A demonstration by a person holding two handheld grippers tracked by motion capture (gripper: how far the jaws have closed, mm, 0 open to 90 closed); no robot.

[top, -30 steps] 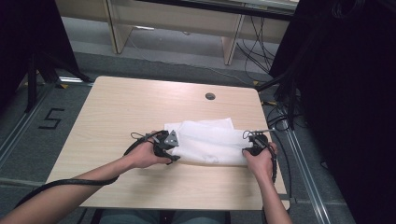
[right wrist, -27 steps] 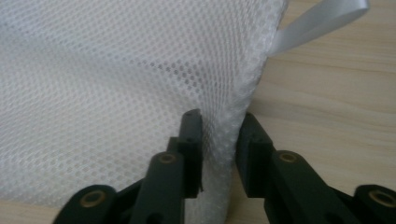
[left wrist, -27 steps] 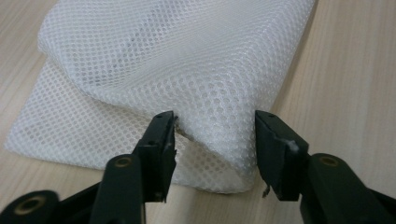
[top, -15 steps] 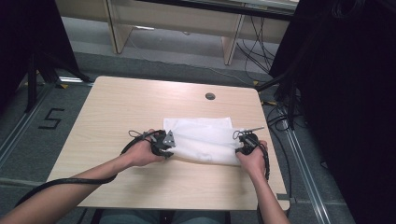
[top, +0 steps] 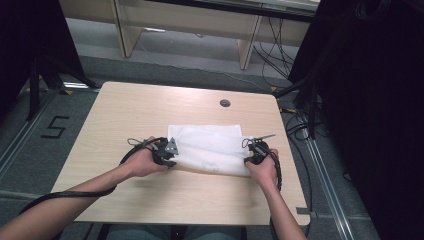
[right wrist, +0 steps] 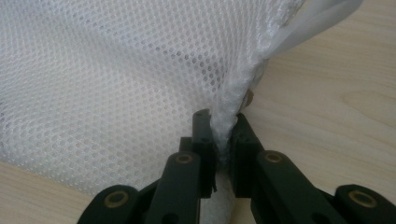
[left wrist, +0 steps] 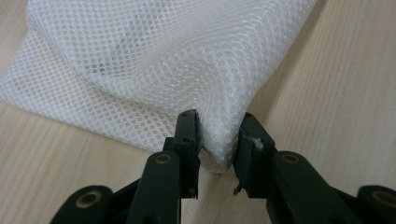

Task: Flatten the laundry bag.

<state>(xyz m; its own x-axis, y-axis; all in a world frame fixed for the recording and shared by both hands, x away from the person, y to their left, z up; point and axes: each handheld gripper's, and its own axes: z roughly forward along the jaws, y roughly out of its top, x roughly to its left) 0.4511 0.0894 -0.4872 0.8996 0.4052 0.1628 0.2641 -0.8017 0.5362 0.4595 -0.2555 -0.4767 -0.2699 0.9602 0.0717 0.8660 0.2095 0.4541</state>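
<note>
From the high view, I have a white mesh bag (top: 210, 147) lying flat near the middle of the light wooden bench (top: 125, 115), a little toward my side, and I hold one end of it with each hand: my left gripper (top: 167, 151) at the bag's left edge, my right gripper (top: 256, 151) at its right edge, both low over the bench. A small round hole (top: 225, 103) sits in the bench top beyond the bag, well apart from it. In the left gripper view, the fingers (left wrist: 187, 135) have just been closing and now pinch a bunched corner of the mesh bag (left wrist: 154, 65) between them, the netting puckering up from the grip while the rest lies on the wood. In the right gripper view, the fingers (right wrist: 203, 137) have likewise just been closing and are clenched on a thin gathered fold of the mesh bag (right wrist: 107, 79), which rises in a ridge from the grip; a white strap (right wrist: 322, 16) of the bag runs off toward the upper right corner.
</note>
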